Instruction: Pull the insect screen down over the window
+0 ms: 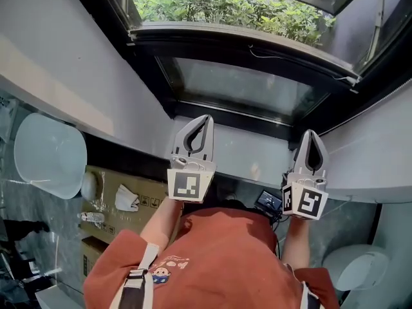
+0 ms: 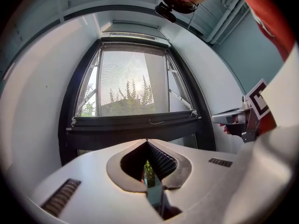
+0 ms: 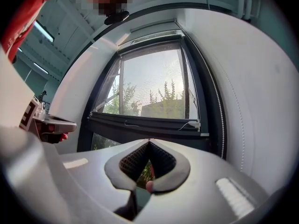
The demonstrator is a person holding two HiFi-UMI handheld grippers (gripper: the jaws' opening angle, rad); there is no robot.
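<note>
Walls (image 1: 58, 76): white recess.
Screen (image 2: 133, 78): seemingly lowered to its bar (image 2: 135, 120).
Left gripper (image 1: 205, 122), right gripper (image 1: 310, 136): fingers pressed together, empty.
Next: probably check the bar's seating.

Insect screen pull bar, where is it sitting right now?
In the left gripper view, the pull bar lies across the window frame at centre, directly above the dark crossbar, with the mesh stretched above it.

Storeroom-like indoor corner: cardboard boxes (image 1: 152, 202), white walls (image 1: 64, 56), dark-framed window (image 1: 244, 85) onto greenery (image 1: 225, 5).
</note>
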